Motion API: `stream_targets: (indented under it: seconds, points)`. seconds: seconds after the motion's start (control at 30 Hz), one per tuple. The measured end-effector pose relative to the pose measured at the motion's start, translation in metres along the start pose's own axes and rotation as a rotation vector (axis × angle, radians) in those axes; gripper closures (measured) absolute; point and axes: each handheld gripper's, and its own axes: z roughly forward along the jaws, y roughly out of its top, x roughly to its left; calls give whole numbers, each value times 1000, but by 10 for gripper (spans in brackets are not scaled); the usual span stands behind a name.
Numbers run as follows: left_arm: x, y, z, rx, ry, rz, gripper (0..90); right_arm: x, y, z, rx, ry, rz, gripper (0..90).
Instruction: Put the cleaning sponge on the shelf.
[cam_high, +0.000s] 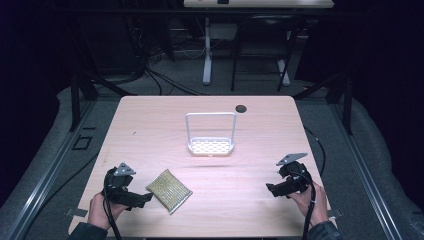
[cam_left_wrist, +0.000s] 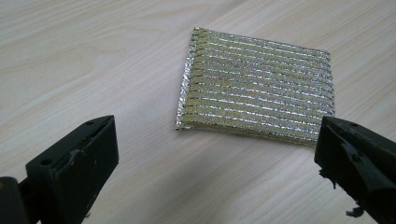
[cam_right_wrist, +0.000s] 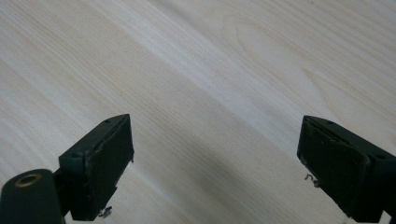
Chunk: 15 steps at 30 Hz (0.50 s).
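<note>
A flat scouring pad (cam_high: 169, 190) with silver and yellow-green stripes lies on the wooden table (cam_high: 150, 130) near its front left. My left gripper (cam_high: 144, 199) sits just left of it, jaws open and pointing at it. In the left gripper view the pad (cam_left_wrist: 256, 92) lies flat just ahead of the wide-apart jaws, untouched. A white wire-frame holder (cam_high: 210, 135) with a perforated base stands upright at the table's middle. My right gripper (cam_high: 271, 189) is held at the front right, jaws open over bare wood (cam_right_wrist: 210, 93), nothing between them.
A small dark round hole (cam_high: 241, 108) sits near the table's far edge. Beyond the table stand desk legs and cables on a grey floor. A cable trails from each gripper off the near edge.
</note>
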Motion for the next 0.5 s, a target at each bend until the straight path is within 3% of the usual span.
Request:
stream_targets:
  seconds: [0.27,0.5]
  points:
    - [-7,5,9,5,-15,14,0,1,0,-1,2,-5,-5,103]
    - [-13,19,28,12,-17,11,0,4,2,-1,6,-10,-21,103]
